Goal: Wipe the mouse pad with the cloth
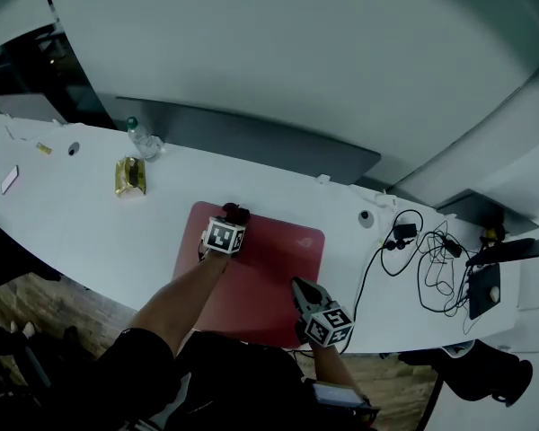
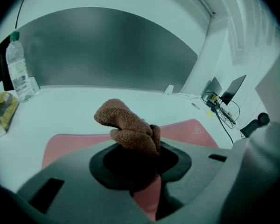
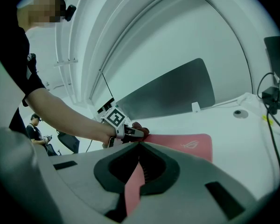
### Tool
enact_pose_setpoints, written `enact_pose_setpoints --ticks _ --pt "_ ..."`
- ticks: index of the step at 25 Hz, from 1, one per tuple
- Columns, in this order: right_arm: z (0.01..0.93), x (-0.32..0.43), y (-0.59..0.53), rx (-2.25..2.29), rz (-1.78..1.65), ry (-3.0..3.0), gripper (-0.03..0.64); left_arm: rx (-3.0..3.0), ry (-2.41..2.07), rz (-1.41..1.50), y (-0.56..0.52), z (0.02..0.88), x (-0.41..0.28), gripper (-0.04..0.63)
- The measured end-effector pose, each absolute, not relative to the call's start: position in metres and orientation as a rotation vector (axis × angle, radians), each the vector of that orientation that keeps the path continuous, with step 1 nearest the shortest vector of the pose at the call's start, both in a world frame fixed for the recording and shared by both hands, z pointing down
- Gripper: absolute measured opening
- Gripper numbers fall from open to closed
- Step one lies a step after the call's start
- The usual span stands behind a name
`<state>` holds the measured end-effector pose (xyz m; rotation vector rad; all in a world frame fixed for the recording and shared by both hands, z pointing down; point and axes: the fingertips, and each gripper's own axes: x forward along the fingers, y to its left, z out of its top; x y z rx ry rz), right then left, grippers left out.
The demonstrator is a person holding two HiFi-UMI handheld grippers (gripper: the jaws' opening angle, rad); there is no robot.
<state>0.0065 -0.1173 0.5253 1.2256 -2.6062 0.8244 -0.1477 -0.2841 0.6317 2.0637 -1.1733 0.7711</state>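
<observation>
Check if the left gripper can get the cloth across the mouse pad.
Probably yes. The left gripper clamps the cloth at the far edge of the mouse pad; only the right gripper is over its near edge.

An office, by the look of it: a long white desk (image 1: pixel 90 232) curves along the wall, backed by a grey panel (image 1: pixel 251 142) and pierced by a round cable hole (image 1: pixel 366 218). A tangle of cables (image 1: pixel 436 272) with plugs lies at its right end near an open laptop (image 2: pixel 237 87). A red mouse pad (image 1: pixel 260 281), a phone (image 1: pixel 10 179) and a water bottle (image 1: pixel 144 139) sit on it, and a second person (image 3: pixel 36 127) is further off beside a dark chair (image 3: pixel 67 141)
</observation>
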Motion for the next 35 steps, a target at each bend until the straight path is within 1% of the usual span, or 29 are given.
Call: enact_pose_setpoints --ticks 35 --pt "0.532 0.126 -0.120 1.261 0.891 -2.648 0.025 2.116 -1.011 0.714 -0.263 0.632 0.062 0.124"
